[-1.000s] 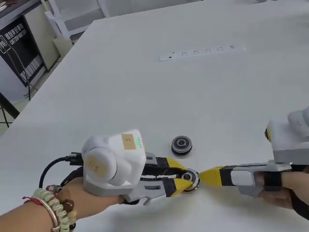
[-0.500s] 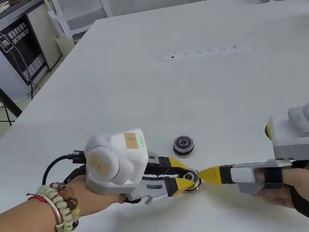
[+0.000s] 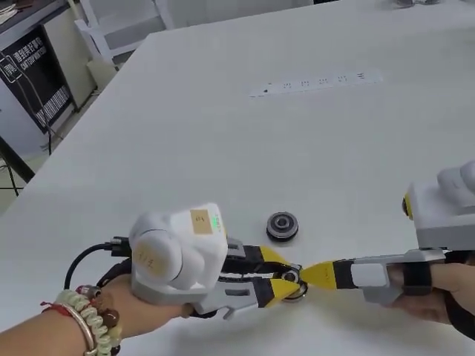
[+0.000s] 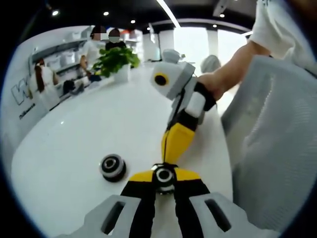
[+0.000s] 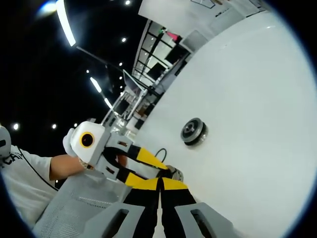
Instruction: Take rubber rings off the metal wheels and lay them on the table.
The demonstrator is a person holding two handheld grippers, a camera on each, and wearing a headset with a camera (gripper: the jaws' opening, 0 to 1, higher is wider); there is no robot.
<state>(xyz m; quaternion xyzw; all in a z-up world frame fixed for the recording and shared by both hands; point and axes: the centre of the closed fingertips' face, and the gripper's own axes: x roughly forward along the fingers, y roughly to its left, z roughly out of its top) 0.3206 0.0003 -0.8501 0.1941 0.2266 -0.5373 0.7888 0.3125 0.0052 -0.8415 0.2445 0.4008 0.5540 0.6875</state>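
- Metal wheel (image 3: pixel 291 282) is clamped in the left gripper (image 3: pixel 285 276), low over the table (image 3: pixel 223 148).
- Right gripper (image 3: pixel 310 274) has its jaws squeezed together at the wheel's edge. Can't tell if they've caught any rubber.
- Risk, I'd say: the tips slip off, or pulling twists the wheel out of the clamp.
- Count: two wheels, the second wheel (image 3: pixel 282 225) lying nearby, and two grippers.

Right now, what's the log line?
left gripper: shut on small metal wheel | right gripper: shut, tip at it | black-ringed metal wheel: on white table
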